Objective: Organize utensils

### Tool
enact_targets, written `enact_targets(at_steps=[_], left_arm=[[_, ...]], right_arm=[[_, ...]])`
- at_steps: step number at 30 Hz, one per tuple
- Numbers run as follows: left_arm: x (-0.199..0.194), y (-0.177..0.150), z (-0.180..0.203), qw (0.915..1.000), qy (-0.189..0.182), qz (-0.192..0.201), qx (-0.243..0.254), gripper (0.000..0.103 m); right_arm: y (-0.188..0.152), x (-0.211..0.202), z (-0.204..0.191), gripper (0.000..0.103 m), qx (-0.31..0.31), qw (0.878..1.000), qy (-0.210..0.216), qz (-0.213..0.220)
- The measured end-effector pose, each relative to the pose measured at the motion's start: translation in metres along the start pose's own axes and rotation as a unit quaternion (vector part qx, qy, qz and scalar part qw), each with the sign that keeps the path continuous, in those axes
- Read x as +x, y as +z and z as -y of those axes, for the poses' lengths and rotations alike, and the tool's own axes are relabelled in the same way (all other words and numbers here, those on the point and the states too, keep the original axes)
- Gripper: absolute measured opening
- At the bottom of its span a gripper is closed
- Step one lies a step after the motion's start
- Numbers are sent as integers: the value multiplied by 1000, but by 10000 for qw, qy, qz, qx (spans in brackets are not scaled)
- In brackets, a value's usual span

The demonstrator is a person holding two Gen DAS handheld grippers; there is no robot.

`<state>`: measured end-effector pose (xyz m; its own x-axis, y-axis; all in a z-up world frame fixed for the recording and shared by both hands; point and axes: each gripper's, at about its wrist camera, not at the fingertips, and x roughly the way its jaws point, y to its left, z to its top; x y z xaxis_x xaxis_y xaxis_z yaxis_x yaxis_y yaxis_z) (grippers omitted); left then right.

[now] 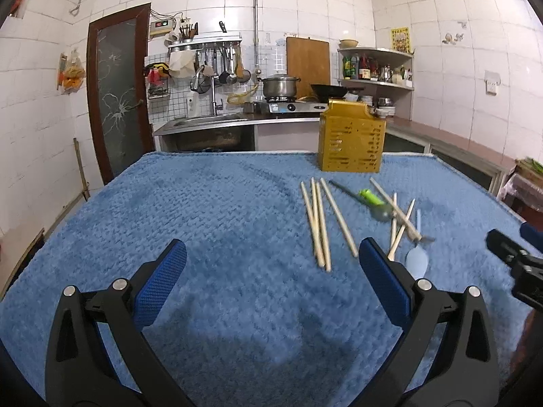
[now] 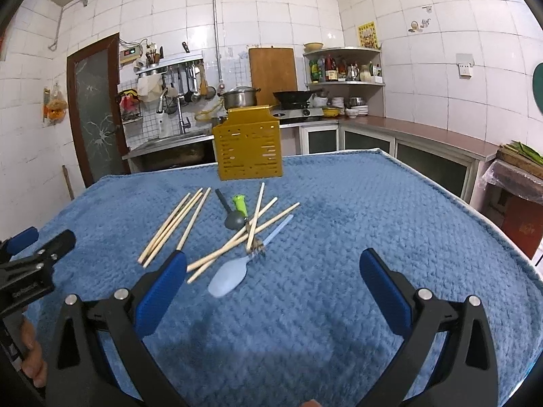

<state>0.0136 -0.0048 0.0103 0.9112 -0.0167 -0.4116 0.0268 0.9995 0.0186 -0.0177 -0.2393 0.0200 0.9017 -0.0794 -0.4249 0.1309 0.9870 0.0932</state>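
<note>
Ahead, chopsticks (image 2: 173,225), beyond open right claw (image 2: 273,273)

Your right tongs (image 2: 273,268) are hovering agape above the table (image 2: 390,210), nearing the pale blue spoon (image 2: 228,279) and chopsticks (image 2: 176,225).

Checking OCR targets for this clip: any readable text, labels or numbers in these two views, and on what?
None can be read.
Yellow poster on the wall: print too small.
Bottles on the corner shelf: labels blurred.
Red display box by the door: digits unreadable.
Yellow utensil holder: slots only, no text.
</note>
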Motion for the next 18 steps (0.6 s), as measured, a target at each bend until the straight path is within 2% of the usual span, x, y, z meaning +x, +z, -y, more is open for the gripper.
enact_targets(at_steps=[3, 7, 10, 13, 18], left_arm=[[1, 14, 0, 10000, 8, 63, -16, 98], [15, 31, 4, 9998, -75, -58, 145, 98], [35, 45, 6, 9992, -132, -252, 274, 98], [58, 60, 3, 9989, -214, -374, 192, 98], [113, 86, 1, 9974, -302, -660, 50, 98]], right_arm=[[14, 20, -3, 99, -145, 9997, 14, -201], [29, 56, -8, 99, -408, 9969, 171, -657], [43, 76, -6, 99, -420, 9963, 250, -713], [63, 98, -5, 99, -462, 9962, 292, -685], [85, 160, -9, 99, -434, 9943, 180, -959]])
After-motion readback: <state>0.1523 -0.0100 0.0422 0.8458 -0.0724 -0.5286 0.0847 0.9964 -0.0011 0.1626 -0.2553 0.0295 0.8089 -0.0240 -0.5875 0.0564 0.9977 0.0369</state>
